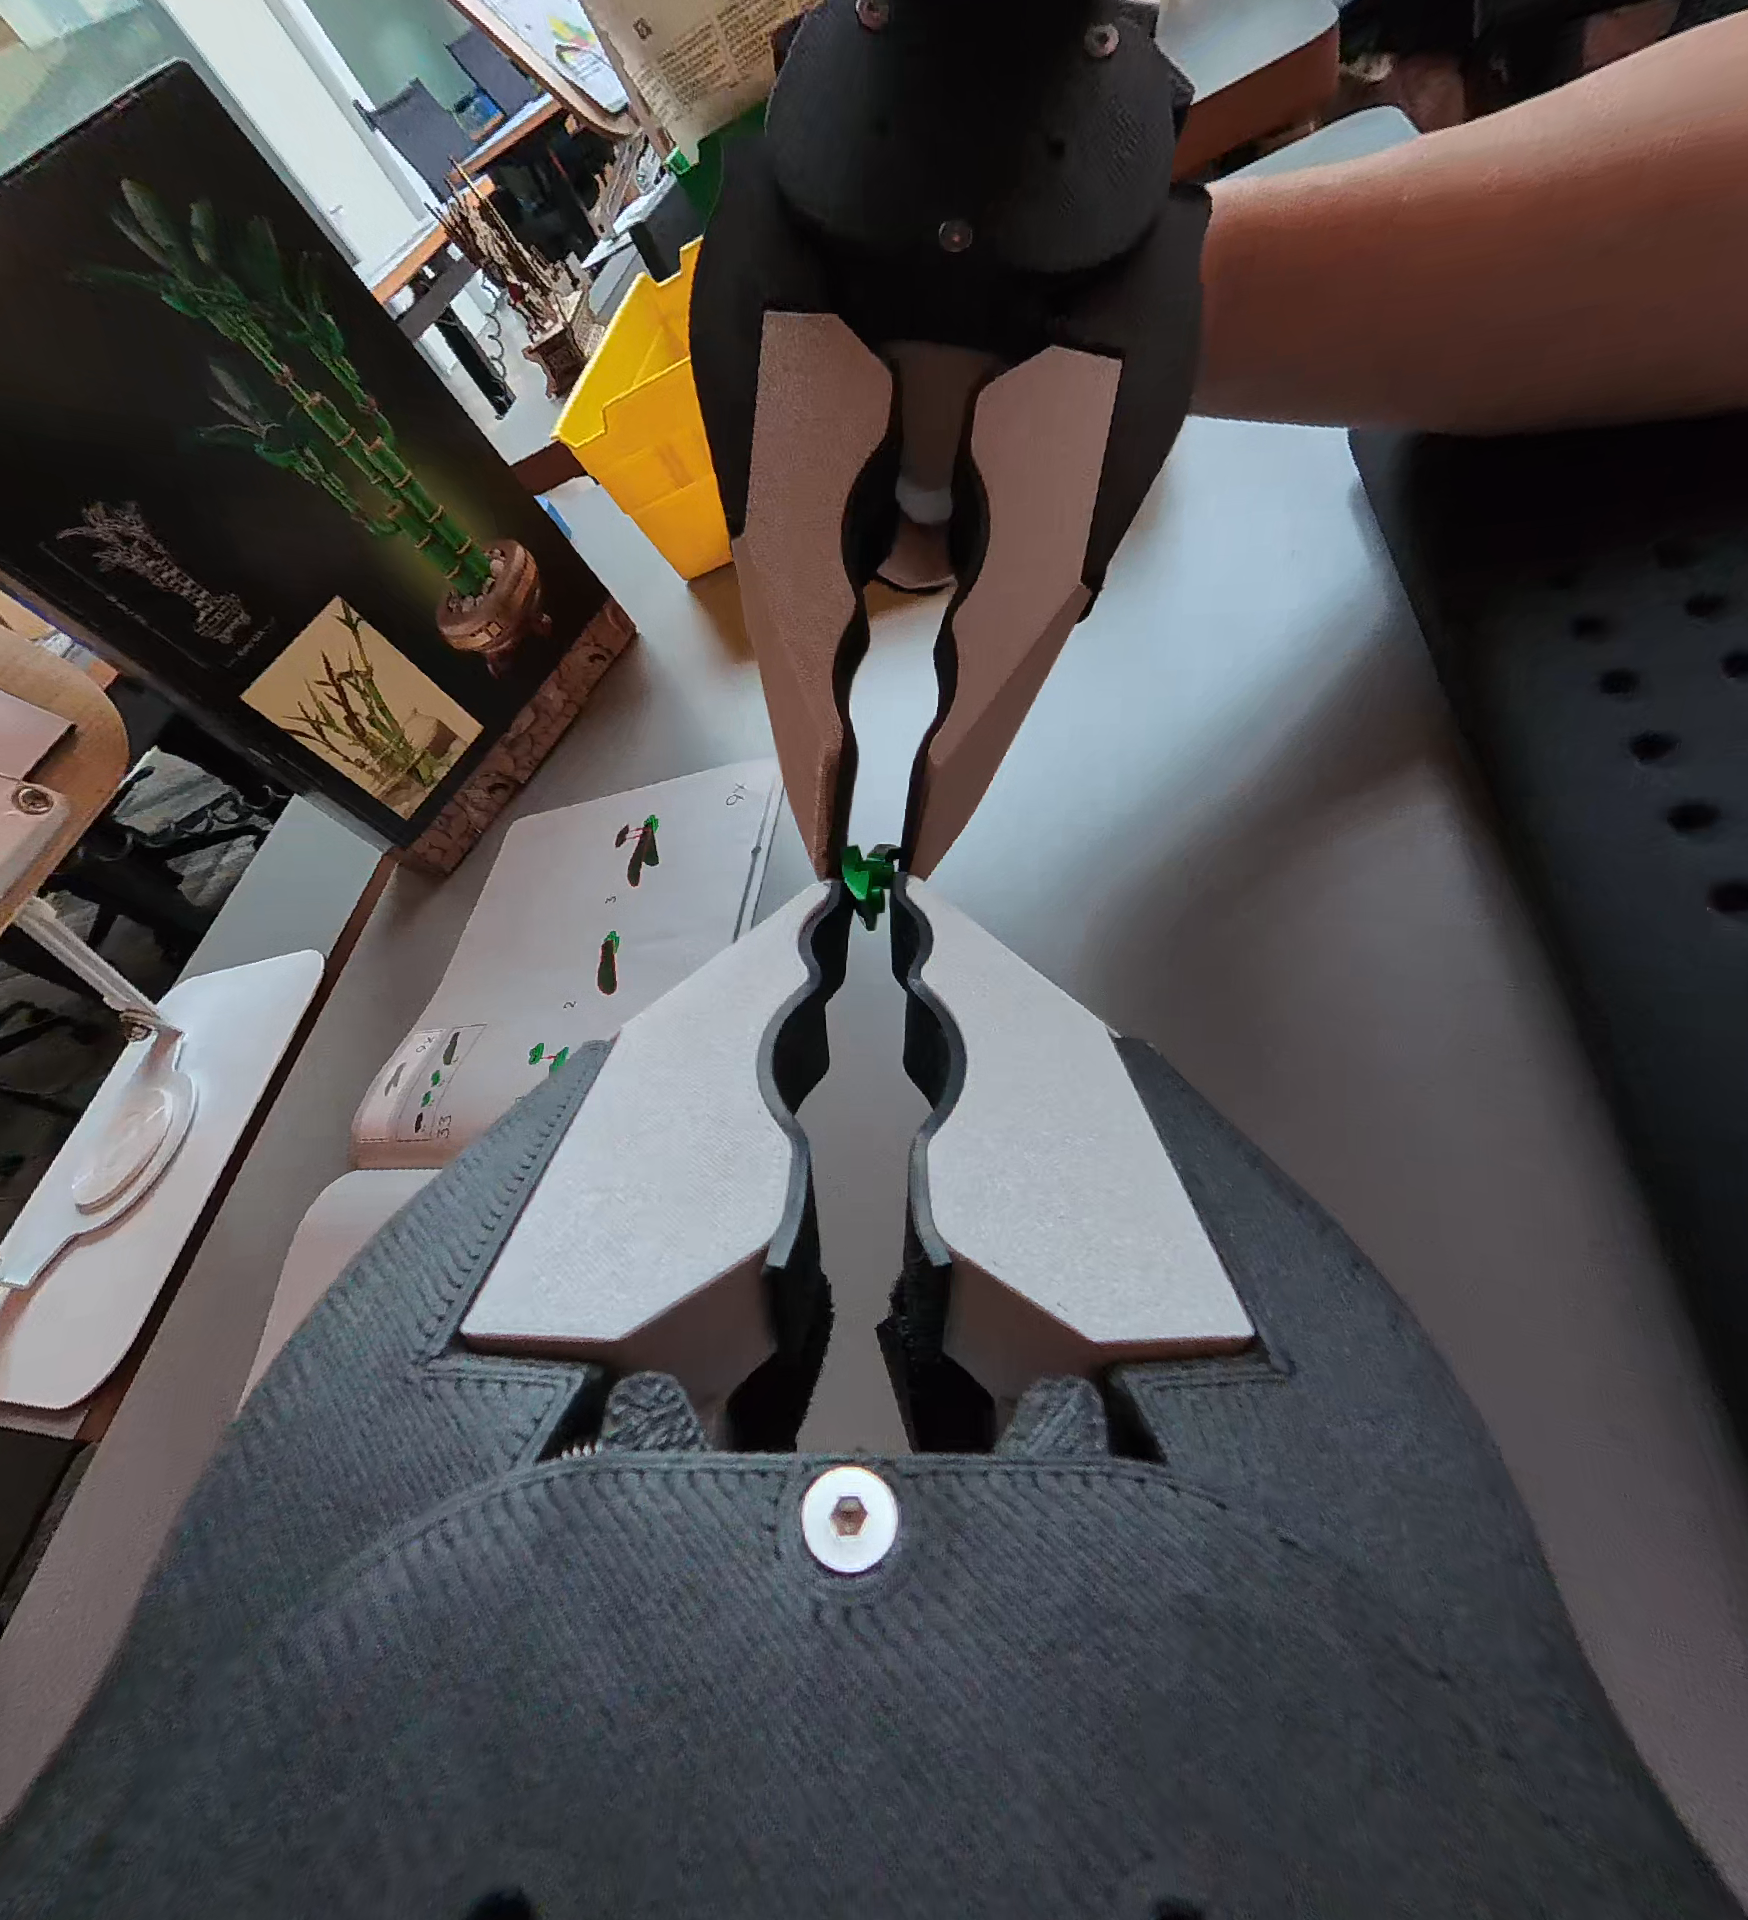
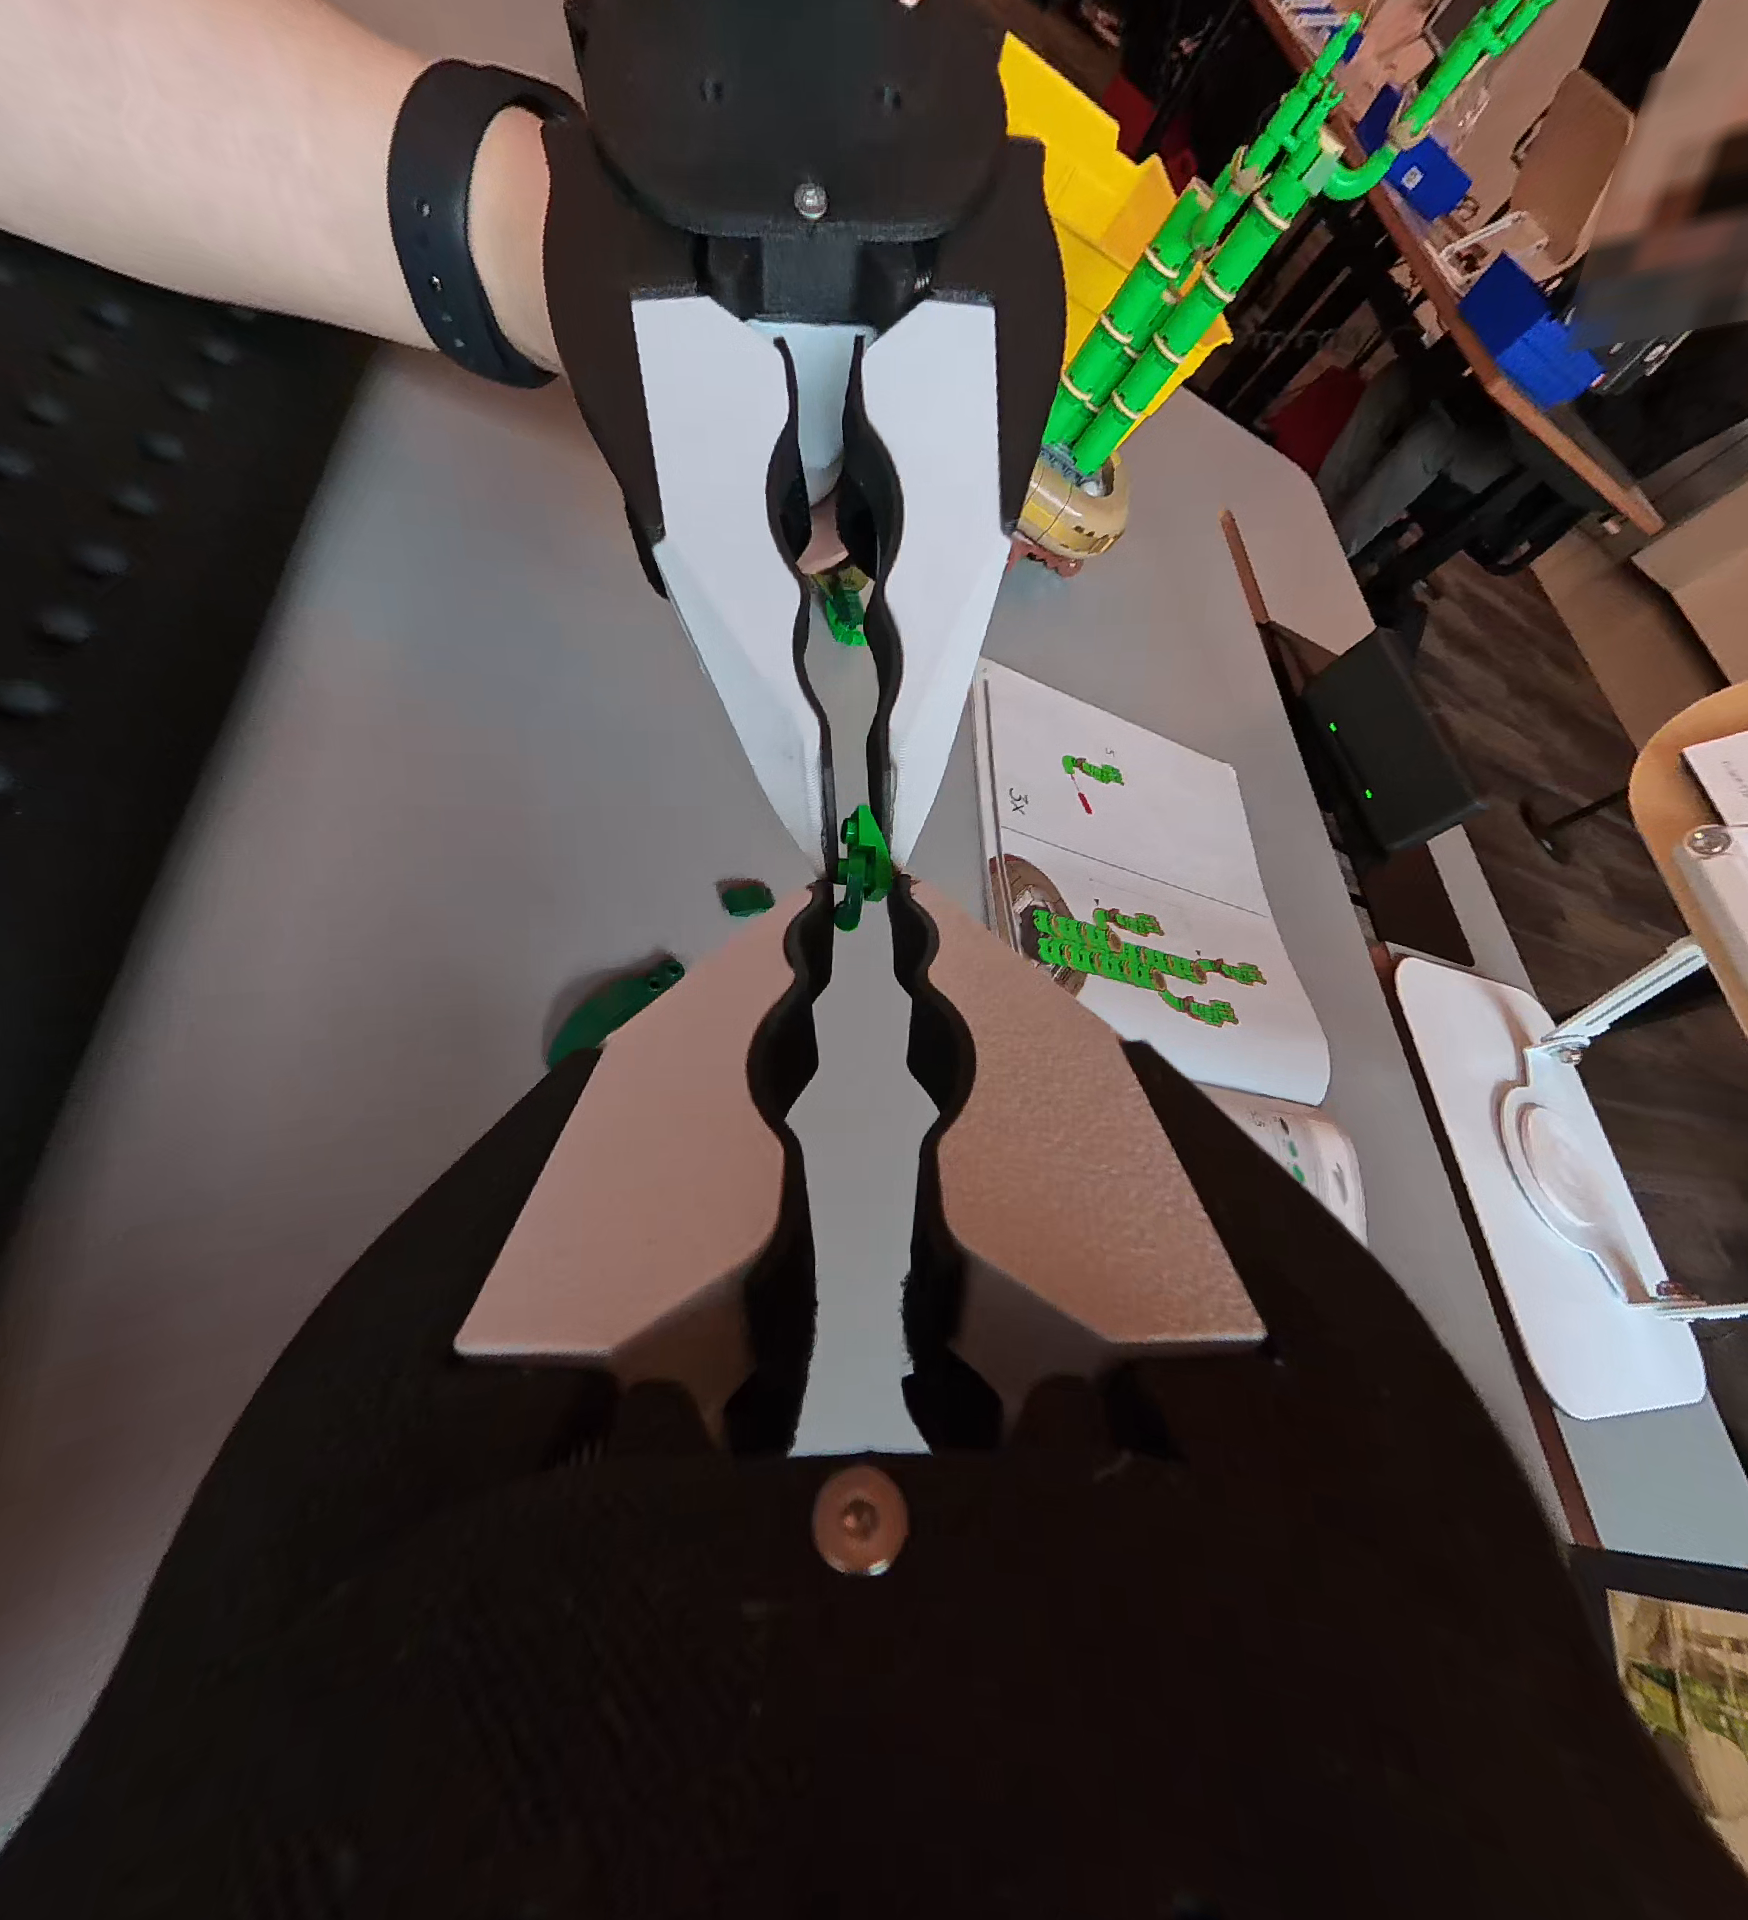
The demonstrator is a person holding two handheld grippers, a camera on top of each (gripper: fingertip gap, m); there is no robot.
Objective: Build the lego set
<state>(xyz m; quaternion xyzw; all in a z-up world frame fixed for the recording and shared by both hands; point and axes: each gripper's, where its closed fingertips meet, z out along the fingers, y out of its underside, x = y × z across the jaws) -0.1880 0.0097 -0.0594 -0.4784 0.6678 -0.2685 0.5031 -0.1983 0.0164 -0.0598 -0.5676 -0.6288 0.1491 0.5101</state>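
My two grippers meet tip to tip above the grey table (image 1: 1213,935), with a small green lego assembly (image 1: 862,878) pinched between them. My left gripper (image 1: 868,896) is shut on its near end. My right gripper (image 2: 862,896) is shut on the darker green part (image 2: 872,871), and the brighter green part (image 2: 857,831) sits in the left gripper's tips. I cannot tell where one piece ends and the other begins. Two dark green leaf pieces (image 2: 745,896) (image 2: 610,1003) lie on the table just left of the right gripper.
The open instruction booklet (image 2: 1140,883) lies beside the grippers. The green bamboo model (image 2: 1161,312) stands in a gold pot (image 2: 1072,509). There is also a yellow bin (image 1: 641,436), the black lego box (image 1: 226,468), a black perforated mat (image 1: 1628,779) and a white stand base (image 2: 1556,1195). The gold pot (image 2: 1072,509) is about 30 centimetres from both grippers' fingertips.
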